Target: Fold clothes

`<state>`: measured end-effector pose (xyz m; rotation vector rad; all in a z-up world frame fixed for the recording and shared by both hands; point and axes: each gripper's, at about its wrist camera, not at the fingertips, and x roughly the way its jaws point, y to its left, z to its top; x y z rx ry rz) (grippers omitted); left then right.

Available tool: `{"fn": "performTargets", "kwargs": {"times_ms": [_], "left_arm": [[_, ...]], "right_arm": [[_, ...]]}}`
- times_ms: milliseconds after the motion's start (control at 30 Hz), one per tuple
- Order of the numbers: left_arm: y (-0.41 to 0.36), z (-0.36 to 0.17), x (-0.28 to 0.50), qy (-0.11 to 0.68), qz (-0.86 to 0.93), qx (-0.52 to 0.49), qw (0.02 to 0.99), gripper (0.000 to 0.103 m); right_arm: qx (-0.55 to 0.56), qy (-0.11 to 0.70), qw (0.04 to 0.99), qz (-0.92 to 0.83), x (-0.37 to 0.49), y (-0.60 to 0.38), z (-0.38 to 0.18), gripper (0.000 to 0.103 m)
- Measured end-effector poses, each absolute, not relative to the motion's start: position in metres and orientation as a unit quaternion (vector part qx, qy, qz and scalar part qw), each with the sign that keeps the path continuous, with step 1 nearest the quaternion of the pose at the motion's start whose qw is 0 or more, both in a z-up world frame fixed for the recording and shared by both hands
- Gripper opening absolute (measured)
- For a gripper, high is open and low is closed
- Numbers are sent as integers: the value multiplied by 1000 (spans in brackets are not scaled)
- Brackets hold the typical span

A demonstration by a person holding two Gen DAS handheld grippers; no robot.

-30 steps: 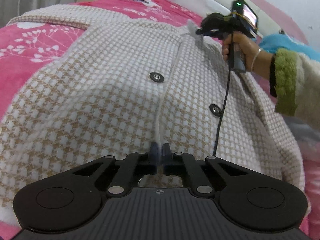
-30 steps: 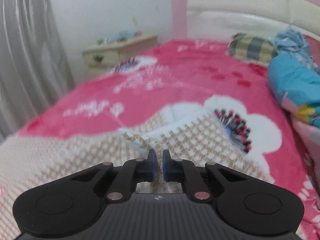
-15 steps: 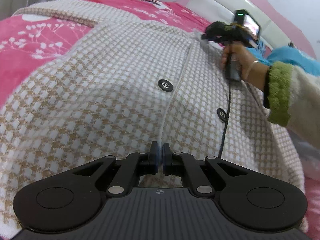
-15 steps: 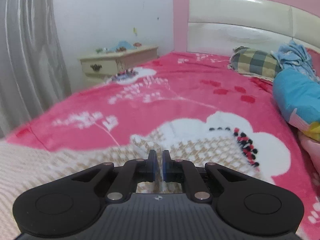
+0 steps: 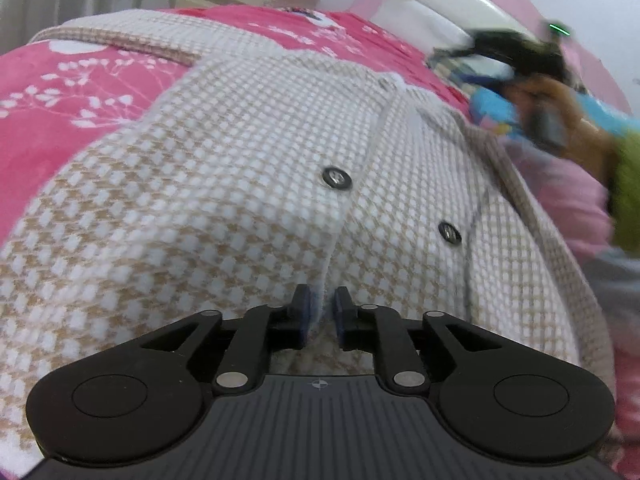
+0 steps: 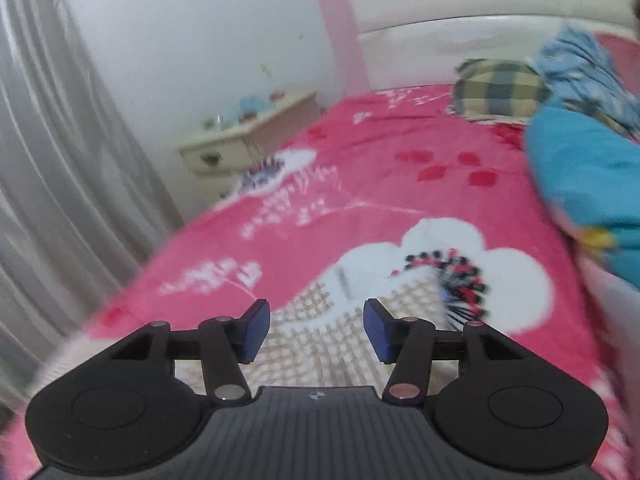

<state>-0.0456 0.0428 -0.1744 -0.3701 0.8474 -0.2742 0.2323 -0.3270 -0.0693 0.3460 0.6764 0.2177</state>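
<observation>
A beige-and-white checked jacket (image 5: pixel 224 184) lies spread front-up on the pink bed, with two dark buttons (image 5: pixel 337 178) beside its white front edge. My left gripper (image 5: pixel 321 304) sits low at the near hem. Its jaws are opening, a small gap shows, and the white front edge runs between the pads without being pressed. In the left wrist view my right gripper (image 5: pixel 508 52) is a blur above the collar end, held by a hand with a green cuff. In its own view the right gripper (image 6: pixel 316 320) is opening wide above the jacket's collar (image 6: pixel 320 336), with nothing between its fingers.
The pink flowered bedspread (image 6: pixel 360 200) runs to a white and pink headboard (image 6: pixel 460 12). A checked pillow (image 6: pixel 500 88) and blue bedding (image 6: pixel 580 184) lie at the right. A cream nightstand (image 6: pixel 244 136) and a grey curtain (image 6: pixel 52 180) stand at the left.
My right gripper has let go of the collar, opened wide and lifted away from it. My left gripper's jaws have parted slightly at the hem edge; that hand has hardly moved.
</observation>
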Motion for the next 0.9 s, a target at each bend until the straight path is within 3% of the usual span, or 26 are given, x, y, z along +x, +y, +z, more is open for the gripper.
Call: {"fn": "performTargets", "kwargs": {"times_ms": [233, 367, 533, 733, 833, 900], "left_arm": [[117, -145, -63, 363, -59, -289, 884, 14], [126, -125, -73, 383, -85, -261, 882, 14], [74, -115, -89, 424, -201, -161, 868, 14], [7, -157, -83, 508, -210, -20, 835, 15], [23, -164, -73, 523, -203, -78, 824, 15], [34, -168, -71, 526, -202, -111, 819, 14]], "right_arm": [[178, 360, 907, 124, 90, -402, -5, 34], [137, 399, 897, 135, 14, -405, 8, 32], [-2, 478, 856, 198, -72, -338, -37, 28], [-106, 541, 808, 210, -119, -291, -134, 26], [-80, 576, 791, 190, -115, -306, -160, 23], [-66, 565, 802, 184, -103, -305, -137, 24]]}}
